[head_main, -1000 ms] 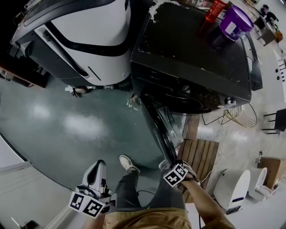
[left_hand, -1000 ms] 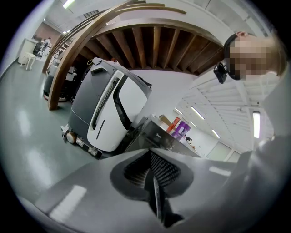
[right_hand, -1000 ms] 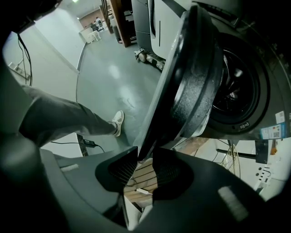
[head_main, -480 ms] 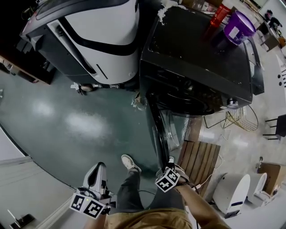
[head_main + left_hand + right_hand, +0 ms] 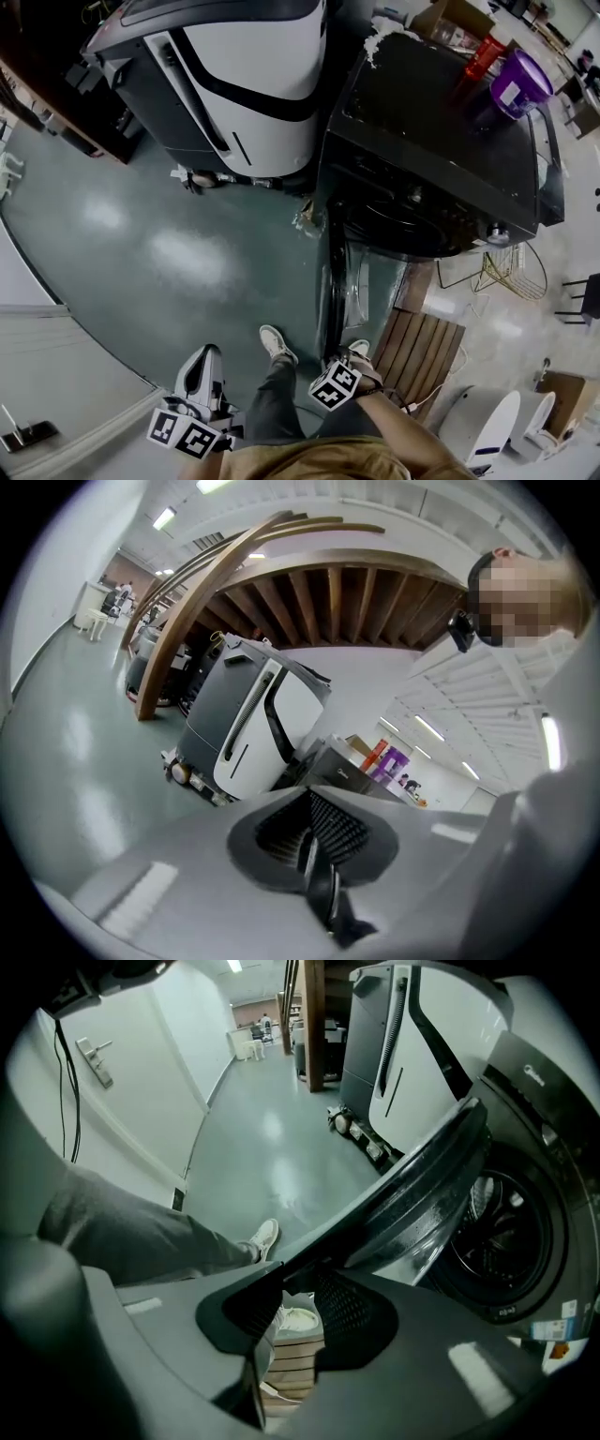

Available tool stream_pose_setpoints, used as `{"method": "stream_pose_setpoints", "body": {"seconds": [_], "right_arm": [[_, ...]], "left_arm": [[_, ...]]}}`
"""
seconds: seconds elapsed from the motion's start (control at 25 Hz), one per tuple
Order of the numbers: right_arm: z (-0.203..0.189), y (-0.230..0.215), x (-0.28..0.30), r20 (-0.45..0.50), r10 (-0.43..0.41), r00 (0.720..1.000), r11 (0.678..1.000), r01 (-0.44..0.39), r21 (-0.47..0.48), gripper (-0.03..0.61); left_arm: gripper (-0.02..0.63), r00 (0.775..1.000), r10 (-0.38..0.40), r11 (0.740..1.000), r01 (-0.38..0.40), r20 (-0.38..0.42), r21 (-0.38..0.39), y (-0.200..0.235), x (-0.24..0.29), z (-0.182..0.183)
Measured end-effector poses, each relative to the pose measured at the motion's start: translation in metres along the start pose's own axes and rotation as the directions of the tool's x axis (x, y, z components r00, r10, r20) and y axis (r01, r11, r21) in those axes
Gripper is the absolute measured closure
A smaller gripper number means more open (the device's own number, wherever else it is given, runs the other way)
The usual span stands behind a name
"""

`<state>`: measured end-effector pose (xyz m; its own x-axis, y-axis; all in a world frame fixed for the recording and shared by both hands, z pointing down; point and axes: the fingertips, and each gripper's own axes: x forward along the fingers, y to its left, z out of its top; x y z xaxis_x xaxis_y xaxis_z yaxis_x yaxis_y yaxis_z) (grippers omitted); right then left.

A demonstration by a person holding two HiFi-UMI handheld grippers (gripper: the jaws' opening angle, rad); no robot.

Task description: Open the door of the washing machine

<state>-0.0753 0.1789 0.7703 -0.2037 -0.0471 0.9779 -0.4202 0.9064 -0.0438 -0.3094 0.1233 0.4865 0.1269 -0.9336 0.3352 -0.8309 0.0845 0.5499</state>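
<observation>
Black round washing-machine door [image 5: 328, 281] is hanging wide open, basically done; right tool [image 5: 291, 1297] is clamping its edge, left tool [image 5: 314, 850] is sitting closed, empty.

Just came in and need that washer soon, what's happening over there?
A person stands in front of the dark washing machine with a gripper in each hand. The right gripper seems to have its fingers closed on the outer edge of the door, which stands swung well open, showing the drum. The left gripper is shut and empty, held low to the side over the floor.
</observation>
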Motion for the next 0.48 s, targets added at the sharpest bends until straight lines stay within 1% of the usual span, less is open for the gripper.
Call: {"method": "stream_pose_setpoints", "body": {"seconds": [0.16, 0.28, 0.36, 0.4, 0.48], "right_arm": [[0.021, 0.013, 0.000, 0.023, 0.009, 1.000, 0.999, -0.007, -0.053, 0.479], [0.034, 0.017, 0.004, 0.026, -0.009, 1.000, 0.995, 0.011, -0.095, 0.491], [0.039, 0.018, 0.009, 0.013, -0.015, 1.000, 0.994, 0.016, -0.109, 0.493], [0.043, 0.019, 0.011, 0.011, -0.012, 1.000, 0.994, 0.013, -0.112, 0.505], [0.054, 0.022, 0.012, 0.022, -0.009, 1.000, 0.993, 0.012, -0.118, 0.506]], "left_arm": [[0.554, 0.999, 0.035, 0.999, -0.035, 0.032, -0.011, 0.008, -0.017, 0.005], [0.554, 0.997, 0.060, 0.998, -0.059, 0.052, -0.020, 0.016, -0.028, 0.009], [0.554, 0.995, 0.076, 0.997, -0.074, 0.061, -0.028, 0.022, -0.034, 0.011], [0.554, 0.994, 0.084, 0.996, -0.082, 0.064, -0.031, 0.025, -0.038, 0.011], [0.554, 0.993, 0.097, 0.995, -0.095, 0.069, -0.038, 0.030, -0.043, 0.011]]}}
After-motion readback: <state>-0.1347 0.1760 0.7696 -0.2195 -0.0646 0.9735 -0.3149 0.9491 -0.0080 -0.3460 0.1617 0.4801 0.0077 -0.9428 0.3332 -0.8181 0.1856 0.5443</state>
